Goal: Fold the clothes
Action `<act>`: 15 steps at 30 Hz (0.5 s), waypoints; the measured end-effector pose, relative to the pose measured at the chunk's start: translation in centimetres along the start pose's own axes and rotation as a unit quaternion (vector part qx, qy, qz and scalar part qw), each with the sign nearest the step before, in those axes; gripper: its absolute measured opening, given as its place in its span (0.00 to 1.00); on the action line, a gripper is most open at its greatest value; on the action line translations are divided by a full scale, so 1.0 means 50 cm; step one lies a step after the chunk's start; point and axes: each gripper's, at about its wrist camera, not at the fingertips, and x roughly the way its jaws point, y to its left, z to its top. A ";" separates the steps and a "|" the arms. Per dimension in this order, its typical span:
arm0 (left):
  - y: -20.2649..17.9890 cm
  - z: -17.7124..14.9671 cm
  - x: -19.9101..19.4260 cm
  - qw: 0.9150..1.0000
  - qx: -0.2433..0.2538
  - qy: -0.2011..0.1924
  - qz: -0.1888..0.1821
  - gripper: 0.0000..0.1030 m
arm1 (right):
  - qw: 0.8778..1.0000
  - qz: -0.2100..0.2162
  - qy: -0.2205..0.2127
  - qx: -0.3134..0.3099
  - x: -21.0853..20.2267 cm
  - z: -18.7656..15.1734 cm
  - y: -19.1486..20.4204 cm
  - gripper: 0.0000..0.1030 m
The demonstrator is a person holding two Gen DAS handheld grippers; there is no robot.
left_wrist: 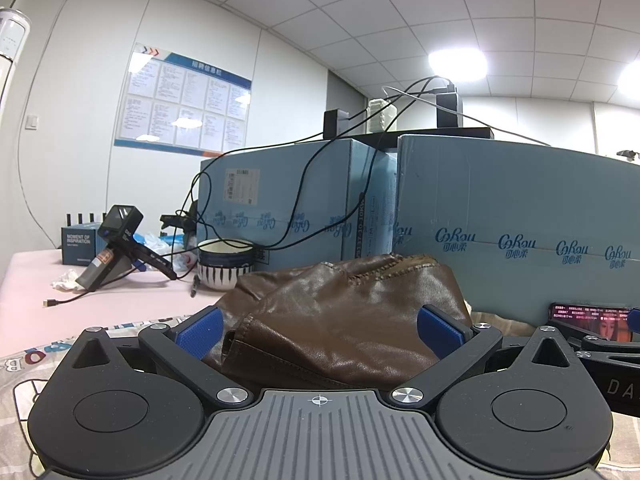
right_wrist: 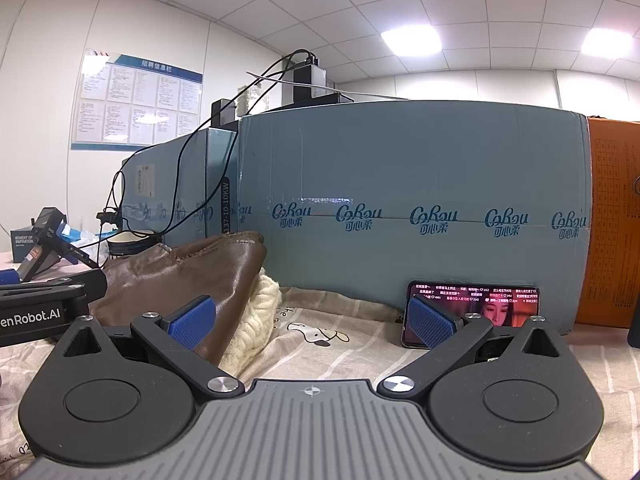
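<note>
A brown leather garment [left_wrist: 344, 316] lies bunched on the patterned sheet [right_wrist: 332, 344]. In the left wrist view it fills the space between the blue pads of my left gripper [left_wrist: 320, 332], which is open around its near edge. In the right wrist view the same brown garment [right_wrist: 180, 276] rests on a cream knitted piece [right_wrist: 256, 320], just past my left blue pad. My right gripper [right_wrist: 312, 320] is open, with only bare sheet between its fingers. The left gripper's black body [right_wrist: 44, 300] shows at the left edge.
Large blue cardboard boxes [right_wrist: 420, 184] wall off the back, with black cables and chargers on top. A phone [right_wrist: 476, 308] with a lit screen leans against the box. A striped bowl [left_wrist: 226, 264], a handheld camera [left_wrist: 116, 240] and an orange box [right_wrist: 612, 224] stand around.
</note>
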 end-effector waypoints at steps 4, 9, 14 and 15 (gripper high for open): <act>0.000 0.000 0.000 1.000 0.000 0.000 0.000 1.00 | 1.000 0.000 0.000 0.000 0.000 0.000 0.001 1.00; 0.000 -0.001 0.000 1.000 0.000 0.000 0.000 1.00 | 1.000 0.000 0.001 0.000 0.000 -0.001 0.000 1.00; -0.001 -0.001 0.000 1.000 0.000 0.000 0.000 1.00 | 1.000 0.000 0.003 0.000 0.000 -0.001 0.001 1.00; 0.000 -0.001 0.000 1.000 0.000 0.000 0.000 1.00 | 1.000 0.000 0.003 0.000 0.000 -0.001 0.002 1.00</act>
